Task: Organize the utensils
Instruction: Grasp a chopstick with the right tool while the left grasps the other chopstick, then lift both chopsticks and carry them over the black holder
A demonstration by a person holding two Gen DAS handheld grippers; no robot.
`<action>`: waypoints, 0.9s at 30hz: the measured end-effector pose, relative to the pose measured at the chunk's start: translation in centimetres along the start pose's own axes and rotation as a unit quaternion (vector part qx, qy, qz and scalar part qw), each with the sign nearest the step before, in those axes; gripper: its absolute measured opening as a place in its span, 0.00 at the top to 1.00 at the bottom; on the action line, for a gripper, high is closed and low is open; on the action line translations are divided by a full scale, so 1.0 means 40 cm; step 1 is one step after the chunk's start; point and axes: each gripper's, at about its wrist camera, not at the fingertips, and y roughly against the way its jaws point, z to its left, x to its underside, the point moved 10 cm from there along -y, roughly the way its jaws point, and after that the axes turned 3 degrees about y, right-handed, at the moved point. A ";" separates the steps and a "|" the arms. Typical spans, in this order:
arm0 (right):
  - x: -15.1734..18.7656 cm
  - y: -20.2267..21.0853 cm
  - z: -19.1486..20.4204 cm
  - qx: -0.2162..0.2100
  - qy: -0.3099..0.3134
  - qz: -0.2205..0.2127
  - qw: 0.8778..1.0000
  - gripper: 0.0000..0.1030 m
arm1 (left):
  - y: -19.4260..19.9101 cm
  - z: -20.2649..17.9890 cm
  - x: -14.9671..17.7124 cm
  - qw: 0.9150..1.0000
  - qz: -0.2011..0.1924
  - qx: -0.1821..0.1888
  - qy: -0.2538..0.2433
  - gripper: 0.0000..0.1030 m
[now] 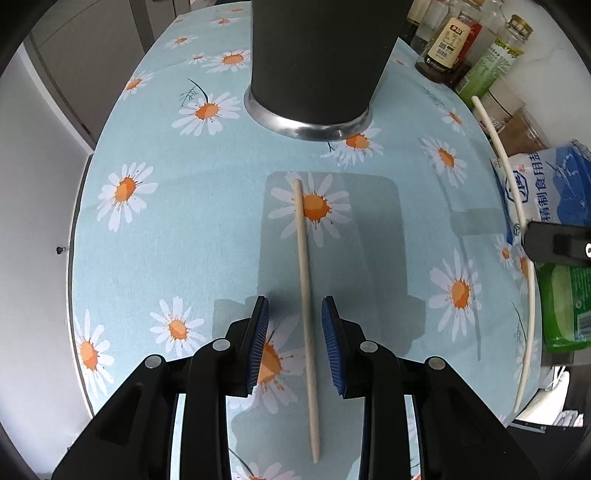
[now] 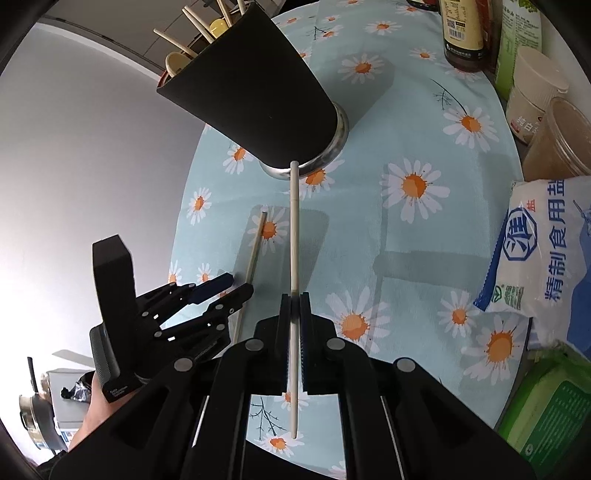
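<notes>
A wooden chopstick (image 1: 304, 295) lies on the daisy tablecloth (image 1: 166, 229), pointing toward the black utensil holder (image 1: 314, 62) with its metal base. My left gripper (image 1: 295, 301) is open and hangs over the chopstick. The stick runs between the blue pads, nearer the right one, and neither pad touches it. My right gripper (image 2: 294, 295) is shut on a white chopstick (image 2: 294, 229), held above the cloth with its tip near the holder (image 2: 258, 92). Several chopsticks and spoons stand in the holder. The right wrist view also shows the left gripper (image 2: 241, 282) over the wooden chopstick (image 2: 255, 247).
Sauce bottles (image 2: 461, 33), paper cups (image 2: 532, 92) and a plastic jar (image 2: 561, 140) line the right side. A salt bag (image 2: 546, 258) and a green package (image 2: 554, 410) lie nearer. The table's edge (image 1: 72, 258) drops off on the left.
</notes>
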 end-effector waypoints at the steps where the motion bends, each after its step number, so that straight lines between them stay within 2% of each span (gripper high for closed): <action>1: -0.001 0.002 -0.001 -0.001 0.002 -0.001 1.000 0.95 | -0.002 -0.005 -0.001 1.000 0.002 -0.003 -0.002 0.72; 4: -0.003 0.008 0.000 -0.006 0.009 -0.003 1.000 0.95 | -0.009 -0.029 -0.005 1.000 0.012 -0.015 -0.016 0.73; 6: -0.004 0.008 0.004 -0.007 0.014 -0.005 1.000 0.95 | -0.010 -0.038 -0.009 1.000 0.017 -0.010 -0.017 0.73; 12: -0.002 0.001 0.019 -0.016 0.023 -0.006 1.000 0.95 | -0.008 -0.010 -0.015 1.000 0.008 -0.029 -0.007 0.96; 18: 0.017 -0.004 0.026 -0.014 0.024 -0.003 1.000 0.95 | -0.003 0.001 -0.008 1.000 -0.016 -0.024 0.001 0.96; 22: 0.026 -0.004 0.034 -0.009 0.025 -0.006 1.000 0.95 | 0.013 0.012 0.006 1.000 -0.022 0.000 0.018 0.97; 27: 0.035 -0.004 0.060 -0.008 0.025 -0.012 1.000 0.95 | 0.076 0.011 0.006 0.998 -0.054 0.018 0.024 0.97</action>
